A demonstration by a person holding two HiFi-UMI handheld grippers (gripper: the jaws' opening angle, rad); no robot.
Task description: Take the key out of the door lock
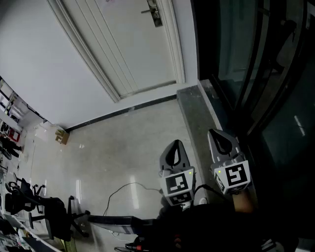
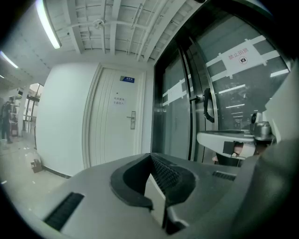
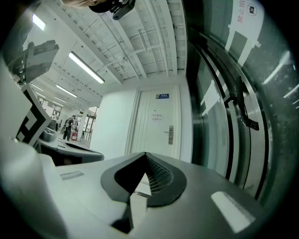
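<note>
I am holding grey left gripper (image 1: 174, 146) and grey right gripper (image 1: 220, 137), jaws pressed together, empty, well apart from metal lock plate (image 1: 154, 13) on white door (image 1: 123, 44); key axis indiscernible.

**Obscured / unresolved items**

Head view: the door (image 1: 128, 44) is cut off by the top edge at 12 o'clock, and the door lock (image 1: 155, 14) is only partly in frame. Key: too small to make out in any view. Left gripper view: door sign (image 2: 126, 79) print unreadable. Right gripper view: distant people (image 3: 70, 127) at 9 o'clock are tiny and indistinct.
</note>
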